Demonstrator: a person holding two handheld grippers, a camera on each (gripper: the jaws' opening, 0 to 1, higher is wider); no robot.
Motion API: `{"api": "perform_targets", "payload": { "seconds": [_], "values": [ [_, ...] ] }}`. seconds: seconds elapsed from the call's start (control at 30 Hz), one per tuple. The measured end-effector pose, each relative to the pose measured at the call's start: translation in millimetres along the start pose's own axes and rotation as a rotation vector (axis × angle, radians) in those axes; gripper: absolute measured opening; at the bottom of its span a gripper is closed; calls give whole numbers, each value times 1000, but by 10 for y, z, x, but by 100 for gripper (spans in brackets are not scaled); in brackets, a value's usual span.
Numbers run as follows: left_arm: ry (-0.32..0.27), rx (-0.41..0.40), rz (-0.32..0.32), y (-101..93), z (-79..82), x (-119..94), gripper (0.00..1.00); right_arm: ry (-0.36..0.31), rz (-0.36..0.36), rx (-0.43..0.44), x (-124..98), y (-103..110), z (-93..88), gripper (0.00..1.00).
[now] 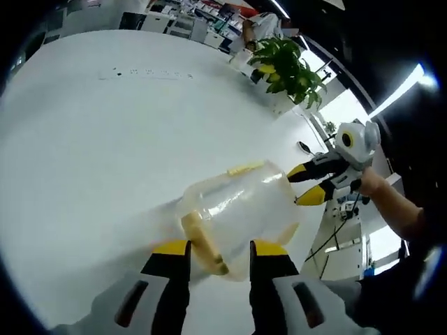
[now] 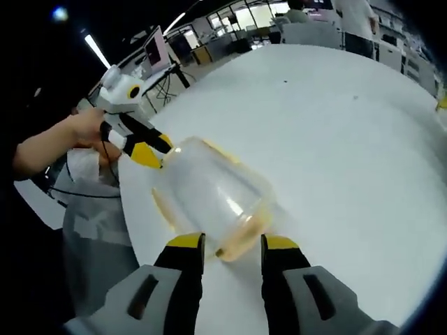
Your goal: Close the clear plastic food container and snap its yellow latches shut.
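Jaws first: in the left gripper view our left gripper (image 1: 219,252) stands parted, its yellow-tipped jaws either side of the near end of the clear plastic food container (image 1: 241,213), where a yellow latch (image 1: 202,244) lies between them. We cannot tell whether the tips press that latch or merely flank it. In the right gripper view our right gripper (image 2: 231,246) is likewise parted, its tips straddling the opposite end of the container (image 2: 213,199), with a yellowish edge showing just ahead of them; again contact is unclear.

Outward from there, the container sits on the white table (image 1: 105,153) near its edge, between our two grippers, which face each other across it. Its lid appears to be down on the body already, though the clear plastic makes the seam hard to read. A second latch (image 1: 246,168) shows at the far side in the left gripper view, looking raised rather than snapped.

We judge the step in hand to be latching. To do it well we should keep one gripper steadying the box so that it cannot slide toward the table edge, while the other pushes a latch squarely downward against the wall until it seats. Pressing off-centre risks tipping the light container or skidding it. A potted plant (image 1: 288,66) stands well apart beyond.
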State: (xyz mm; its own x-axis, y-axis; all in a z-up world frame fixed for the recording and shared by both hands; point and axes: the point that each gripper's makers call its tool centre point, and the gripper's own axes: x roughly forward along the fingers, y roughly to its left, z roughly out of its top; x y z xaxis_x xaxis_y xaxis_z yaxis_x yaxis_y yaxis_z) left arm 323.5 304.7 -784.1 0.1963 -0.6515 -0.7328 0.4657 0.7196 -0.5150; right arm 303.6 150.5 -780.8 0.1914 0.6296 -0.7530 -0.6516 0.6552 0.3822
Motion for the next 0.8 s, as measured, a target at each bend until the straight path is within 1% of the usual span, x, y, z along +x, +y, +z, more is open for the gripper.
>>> {"api": "perform_targets", "payload": {
  "seconds": [0.03, 0.07, 0.1, 0.17, 0.3, 0.4, 0.53, 0.57, 0.6, 0.63, 0.8],
  "values": [
    [7, -13, 10, 19, -16, 11, 24, -4, 23, 36, 15, 29, 1, 26],
    [18, -20, 20, 32, -41, 20, 24, -12, 6, 32, 18, -16, 12, 26],
    [10, -58, 10, 7, -35, 31, 24, -14, 9, 34, 6, -1, 8, 26],
    [13, -35, 14, 8, -33, 23, 24, -18, 13, 39, 4, -5, 7, 26],
    [18, -15, 30, -10, -32, 24, 23, -15, 19, 38, 15, 10, 9, 25],
    [12, -19, 34, -3, -36, 21, 22, -2, 17, 36, 25, 12, 21, 25],
    [6, -25, 36, -1, -36, 22, 22, -3, 28, 45, 30, 1, 11, 24],
    [6, -25, 37, -1, -37, 23, 22, 35, 59, 49, 21, 57, -60, 23],
    [8, -25, 37, 3, -42, 21, 22, -6, 30, 51, 52, 13, -27, 23],
    [9, -25, 37, 7, -46, 18, 21, 12, 32, 48, 50, 28, -64, 23],
    [9, -26, 36, 4, -40, 25, 21, 3, 20, 62, 69, 33, -55, 23]
  ]
}}
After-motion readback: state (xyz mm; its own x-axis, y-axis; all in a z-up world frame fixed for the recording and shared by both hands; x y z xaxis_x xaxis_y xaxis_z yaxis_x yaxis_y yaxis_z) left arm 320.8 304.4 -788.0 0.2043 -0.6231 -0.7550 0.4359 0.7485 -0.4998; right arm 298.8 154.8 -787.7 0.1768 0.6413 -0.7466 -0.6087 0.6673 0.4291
